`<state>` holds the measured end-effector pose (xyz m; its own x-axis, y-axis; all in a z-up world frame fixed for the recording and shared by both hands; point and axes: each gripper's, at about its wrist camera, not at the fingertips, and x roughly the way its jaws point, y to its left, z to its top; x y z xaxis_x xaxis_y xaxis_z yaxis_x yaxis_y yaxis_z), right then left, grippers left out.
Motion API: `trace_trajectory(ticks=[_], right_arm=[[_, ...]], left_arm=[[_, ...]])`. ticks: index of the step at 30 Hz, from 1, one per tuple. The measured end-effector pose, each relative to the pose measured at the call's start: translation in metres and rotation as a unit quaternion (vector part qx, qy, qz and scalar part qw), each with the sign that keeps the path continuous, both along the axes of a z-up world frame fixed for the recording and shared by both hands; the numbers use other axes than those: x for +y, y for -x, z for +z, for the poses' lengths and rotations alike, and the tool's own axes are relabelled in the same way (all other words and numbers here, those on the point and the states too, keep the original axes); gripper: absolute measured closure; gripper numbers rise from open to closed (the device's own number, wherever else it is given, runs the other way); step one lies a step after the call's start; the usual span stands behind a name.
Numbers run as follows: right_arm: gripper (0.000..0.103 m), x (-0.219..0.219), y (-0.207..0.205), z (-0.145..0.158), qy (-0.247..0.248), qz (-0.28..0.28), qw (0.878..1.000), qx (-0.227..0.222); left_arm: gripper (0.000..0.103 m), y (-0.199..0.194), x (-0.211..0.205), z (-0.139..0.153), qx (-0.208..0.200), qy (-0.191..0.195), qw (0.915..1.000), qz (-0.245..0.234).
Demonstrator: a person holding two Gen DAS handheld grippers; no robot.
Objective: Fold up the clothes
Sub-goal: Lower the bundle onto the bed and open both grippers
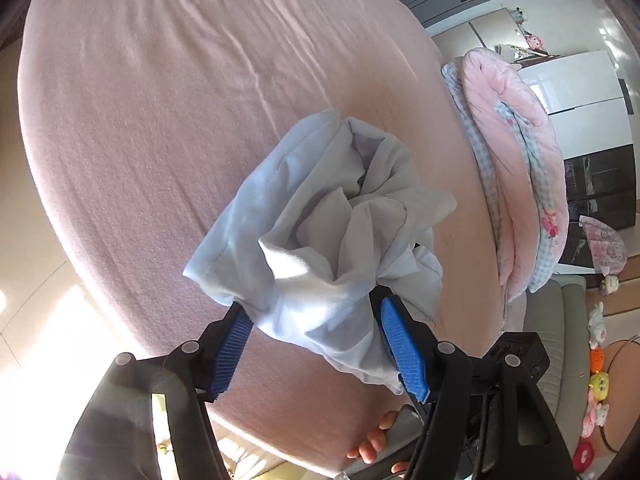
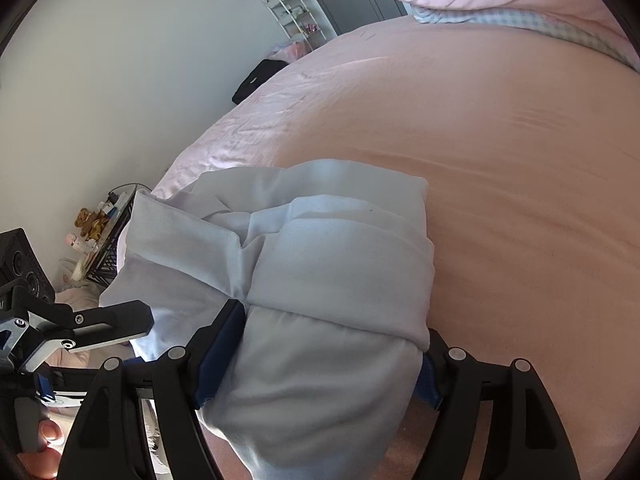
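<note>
Pink bed sheet (image 1: 140, 140) beneath, crumpled pale blue garment (image 1: 328, 216) bunched between left gripper (image 1: 316, 340) jaws, spread apart, right gripper (image 2: 320, 364) likewise parted, pads seemingly loose around cloth.

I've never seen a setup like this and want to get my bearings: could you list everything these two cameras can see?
Garment: one, pale blue, bunched on the bed between both grippers' fingers.
Bed sheet: one, pink, covering the bed.
Quilt: one, pink with checked lining, folded at the bed's far end.
Shelf rack: one, white, by the wall.
Soft toys: several, mixed colours, on the floor.
Left gripper: black, blue pads, open around cloth.
Right gripper: black, open around cloth.
Hand: one, under the left gripper.
</note>
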<state>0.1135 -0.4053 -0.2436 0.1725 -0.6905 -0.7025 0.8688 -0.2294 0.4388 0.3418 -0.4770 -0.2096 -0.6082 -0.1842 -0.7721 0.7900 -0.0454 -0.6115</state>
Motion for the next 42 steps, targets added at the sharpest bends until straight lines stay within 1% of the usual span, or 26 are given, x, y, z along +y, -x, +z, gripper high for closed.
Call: trace_trajectory(ticks=[2, 3, 6, 8, 9, 11, 13, 14, 17, 18, 19, 20, 21, 22, 23, 26, 27, 28, 31, 32, 34, 35, 38, 39, 41, 42], right_arm=[[0.028, 0.004, 0.003, 0.002, -0.013, 0.005, 1.000, 0.000], [0.027, 0.007, 0.005, 0.004, -0.022, 0.002, 1.000, -0.003], [0.026, 0.020, 0.011, 0.012, -0.039, -0.010, 0.999, 0.006], [0.026, 0.026, 0.014, 0.023, -0.034, -0.014, 0.999, 0.033], [0.026, 0.028, 0.015, 0.030, -0.028, -0.014, 0.998, 0.051], [0.026, 0.030, 0.015, 0.045, -0.006, -0.013, 0.996, 0.085], [0.026, 0.031, 0.015, 0.060, 0.016, -0.011, 0.993, 0.117], [0.026, 0.031, 0.015, 0.066, 0.027, -0.009, 0.991, 0.128], [0.026, 0.026, 0.015, 0.077, 0.049, 0.003, 0.990, 0.131], [0.026, 0.023, 0.014, 0.077, 0.047, 0.010, 0.989, 0.137], [0.030, 0.019, 0.013, 0.075, 0.042, 0.021, 0.989, 0.140], [0.045, 0.015, 0.012, 0.072, 0.036, 0.032, 0.989, 0.141], [0.054, 0.013, 0.011, 0.068, 0.028, 0.038, 0.989, 0.139], [0.069, 0.014, 0.011, 0.063, 0.018, 0.040, 0.990, 0.135], [0.074, 0.014, 0.013, 0.059, 0.007, 0.039, 0.991, 0.126], [0.074, 0.021, 0.018, 0.048, -0.003, 0.051, 0.995, 0.081], [0.074, 0.022, 0.017, 0.044, -0.008, 0.054, 0.995, 0.082], [0.074, 0.022, 0.015, 0.042, -0.012, 0.059, 0.994, 0.089], [0.074, 0.023, 0.008, 0.036, -0.019, 0.074, 0.990, 0.118], [0.074, 0.023, 0.006, 0.037, -0.019, 0.075, 0.989, 0.124], [0.074, 0.024, 0.002, 0.037, -0.019, 0.077, 0.988, 0.132], [0.073, 0.024, 0.002, 0.038, -0.021, 0.075, 0.989, 0.125], [0.073, 0.024, 0.005, 0.039, -0.029, 0.070, 0.991, 0.110], [0.073, 0.025, 0.004, 0.041, -0.032, 0.069, 0.990, 0.116], [0.071, 0.028, 0.002, 0.045, -0.036, 0.070, 0.988, 0.130], [0.071, 0.031, 0.001, 0.048, -0.034, 0.071, 0.988, 0.134]], left_arm=[[0.039, -0.007, 0.006, 0.008, -0.046, 0.026, 0.9985, 0.010], [0.039, -0.010, 0.011, 0.012, -0.072, 0.045, 0.9963, 0.012], [0.039, -0.013, 0.024, 0.031, -0.146, 0.109, 0.9832, 0.018], [0.039, -0.011, 0.035, 0.045, -0.169, 0.155, 0.9732, 0.006], [0.039, -0.007, 0.038, 0.052, -0.180, 0.177, 0.9675, -0.003], [0.039, 0.012, 0.040, 0.063, -0.214, 0.218, 0.9519, -0.023], [0.039, 0.031, 0.041, 0.070, -0.245, 0.253, 0.9351, -0.034], [0.039, 0.039, 0.042, 0.070, -0.256, 0.265, 0.9290, -0.039], [0.039, 0.055, 0.040, 0.066, -0.257, 0.280, 0.9230, -0.060], [0.039, 0.063, 0.036, 0.064, -0.256, 0.284, 0.9215, -0.065], [0.039, 0.071, 0.029, 0.061, -0.268, 0.285, 0.9180, -0.067], [0.039, 0.079, 0.023, 0.057, -0.282, 0.285, 0.9139, -0.067], [0.039, 0.083, 0.018, 0.053, -0.299, 0.285, 0.9081, -0.066], [0.039, 0.086, 0.012, 0.049, -0.318, 0.286, 0.9016, -0.064], [0.039, 0.088, 0.007, 0.045, -0.334, 0.287, 0.8956, -0.062], [0.039, 0.089, -0.007, 0.037, -0.373, 0.290, 0.8796, -0.058], [0.039, 0.089, -0.010, 0.036, -0.380, 0.293, 0.8755, -0.056], [0.039, 0.088, -0.012, 0.036, -0.385, 0.292, 0.8739, -0.053], [0.037, 0.087, -0.016, 0.032, -0.388, 0.280, 0.8766, -0.052], [0.037, 0.088, -0.017, 0.028, -0.398, 0.279, 0.8720, -0.054], [0.036, 0.093, -0.018, 0.016, -0.425, 0.282, 0.8577, -0.065], [0.036, 0.095, -0.018, 0.011, -0.436, 0.285, 0.8504, -0.070], [0.037, 0.099, -0.011, 0.013, -0.448, 0.306, 0.8370, -0.072], [0.037, 0.099, -0.008, 0.016, -0.448, 0.311, 0.8352, -0.071], [0.037, 0.098, -0.004, 0.026, -0.447, 0.317, 0.8349, -0.057], [0.037, 0.095, -0.002, 0.032, -0.443, 0.316, 0.8380, -0.042]])
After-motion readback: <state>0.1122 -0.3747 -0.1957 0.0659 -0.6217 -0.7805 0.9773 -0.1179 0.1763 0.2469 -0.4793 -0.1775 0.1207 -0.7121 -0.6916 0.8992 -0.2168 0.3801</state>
